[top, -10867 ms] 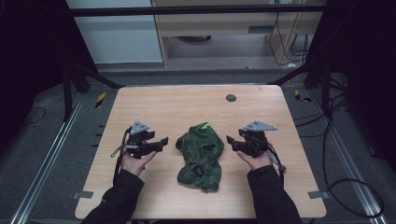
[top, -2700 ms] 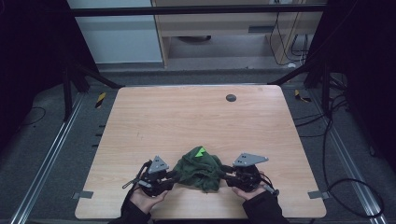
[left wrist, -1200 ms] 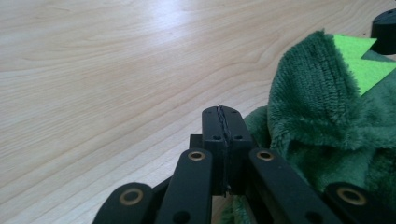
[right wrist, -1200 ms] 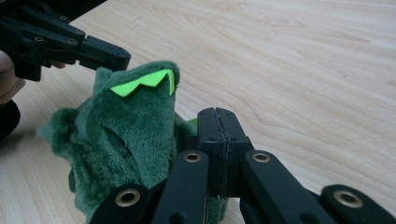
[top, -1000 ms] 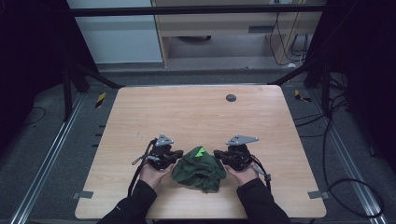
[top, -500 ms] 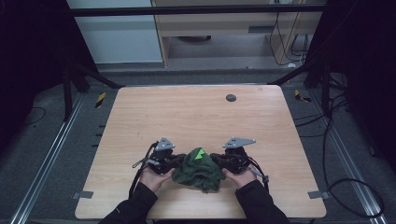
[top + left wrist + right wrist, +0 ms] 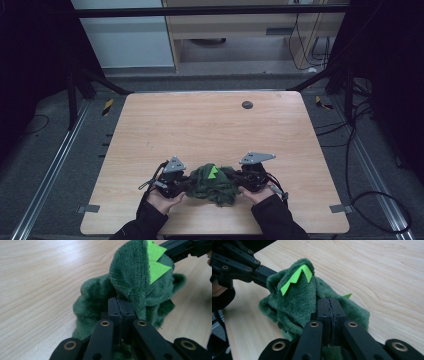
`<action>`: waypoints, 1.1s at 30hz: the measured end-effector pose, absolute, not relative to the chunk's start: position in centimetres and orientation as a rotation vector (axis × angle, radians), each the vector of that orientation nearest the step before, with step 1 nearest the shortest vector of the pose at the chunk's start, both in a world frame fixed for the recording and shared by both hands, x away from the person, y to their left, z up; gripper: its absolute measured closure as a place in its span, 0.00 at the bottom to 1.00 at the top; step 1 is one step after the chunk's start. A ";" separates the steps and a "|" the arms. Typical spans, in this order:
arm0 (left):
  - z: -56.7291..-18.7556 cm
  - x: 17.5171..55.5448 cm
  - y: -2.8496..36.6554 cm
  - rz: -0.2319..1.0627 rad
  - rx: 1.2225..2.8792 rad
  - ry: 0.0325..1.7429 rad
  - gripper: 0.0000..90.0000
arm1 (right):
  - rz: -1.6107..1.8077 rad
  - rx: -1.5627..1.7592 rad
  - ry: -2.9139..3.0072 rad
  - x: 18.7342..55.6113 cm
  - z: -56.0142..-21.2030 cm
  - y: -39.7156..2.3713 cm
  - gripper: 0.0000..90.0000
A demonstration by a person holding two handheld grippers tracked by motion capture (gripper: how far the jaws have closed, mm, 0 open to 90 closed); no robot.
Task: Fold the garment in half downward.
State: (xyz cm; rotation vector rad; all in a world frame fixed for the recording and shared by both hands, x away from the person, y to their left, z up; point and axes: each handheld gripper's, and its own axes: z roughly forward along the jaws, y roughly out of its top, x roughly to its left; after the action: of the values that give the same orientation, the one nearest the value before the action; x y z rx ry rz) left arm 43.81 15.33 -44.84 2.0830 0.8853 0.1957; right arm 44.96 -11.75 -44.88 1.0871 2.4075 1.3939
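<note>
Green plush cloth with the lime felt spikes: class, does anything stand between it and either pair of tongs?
Nothing visible does. The left tongs and the right tongs are each shut directly on the fuzzy green plush cloth, one on each side of it, on the light wooden table. The black disc lies apart, near the far edge.

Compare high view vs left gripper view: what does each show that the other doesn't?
High view alone: the whole table, its dark disc near the far edge, both forearms, grey plates on the tongs, the floor and cables around.
Left gripper view alone: close up, the left tongs with jaws closed together at the plush's edge, and the pile of the fabric.
Both: the green plush with its light green spikes, bunched between the two tongs, the right tongs at its other side, on wood.
</note>
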 end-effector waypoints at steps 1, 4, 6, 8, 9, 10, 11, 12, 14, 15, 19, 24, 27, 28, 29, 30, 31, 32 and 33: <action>-44.8 43.6 15.3 0.193 2.085 0.883 1.00 | 1.395 1.087 2.406 44.8 -44.9 -11.8 0.98; -44.8 43.2 15.4 0.190 2.083 0.876 1.00 | 1.399 1.083 2.415 44.4 -44.9 -11.9 0.98; -44.8 42.9 15.4 0.190 2.085 0.871 1.00 | 1.402 1.082 2.418 44.2 -44.9 -12.0 0.98; -44.9 42.6 15.5 0.184 2.090 0.867 1.00 | 1.404 1.081 2.419 44.0 -44.9 -12.2 0.98; -44.9 42.5 15.5 0.181 2.093 0.864 1.00 | 1.405 1.089 2.419 43.9 -44.8 -12.2 0.98; -45.0 42.4 15.5 0.179 2.098 0.862 1.00 | 1.407 1.085 2.422 43.9 -44.8 -12.2 0.98; -45.0 42.3 15.5 0.175 2.097 0.863 1.00 | 1.407 1.083 2.425 43.8 -44.8 -12.2 0.98; -45.0 42.2 15.5 0.174 2.100 0.862 1.00 | 1.411 1.081 2.427 43.7 -44.9 -12.2 0.98; -45.1 42.0 15.6 0.174 2.102 0.861 1.00 | 1.409 1.081 2.429 43.6 -44.9 -12.2 0.98; -45.1 41.9 15.6 0.173 2.105 0.861 1.00 | 1.411 1.081 2.433 43.5 -44.9 -12.3 0.98; -45.2 41.6 15.8 0.178 2.113 0.861 1.00 | 1.411 1.081 2.438 43.2 -45.0 -12.3 0.97; -45.1 41.3 16.0 0.175 2.116 0.858 1.00 | 1.408 1.082 2.449 42.7 -45.2 -12.4 0.97; -45.2 41.1 16.0 0.170 2.116 0.858 1.00 | 1.406 1.085 2.457 42.4 -45.4 -12.4 0.97; -45.2 41.1 16.0 0.168 2.121 0.856 1.00 | 1.405 1.084 2.461 42.3 -45.4 -12.4 0.97; -45.3 41.0 16.0 0.169 2.122 0.857 1.00 | 1.403 1.086 2.465 42.2 -45.5 -12.4 0.97; -45.4 40.9 15.9 0.166 2.126 0.858 1.00 | 1.401 1.085 2.468 42.0 -45.5 -12.4 0.97; -45.4 40.8 16.0 0.164 2.131 0.857 1.00 | 1.396 1.087 2.468 41.9 -45.6 -12.4 0.97; -45.5 40.7 16.0 0.163 2.134 0.856 1.00 | 1.395 1.083 2.470 41.8 -45.6 -12.5 0.97; -45.5 40.7 16.0 0.164 2.137 0.857 1.00 | 1.394 1.083 2.473 41.6 -45.7 -12.5 0.97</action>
State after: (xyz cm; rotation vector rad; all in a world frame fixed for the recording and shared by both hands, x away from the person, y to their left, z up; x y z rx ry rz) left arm 40.66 15.99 -45.55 2.1369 0.8569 0.1639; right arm 41.64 -12.54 -45.66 1.0834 2.4730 1.3942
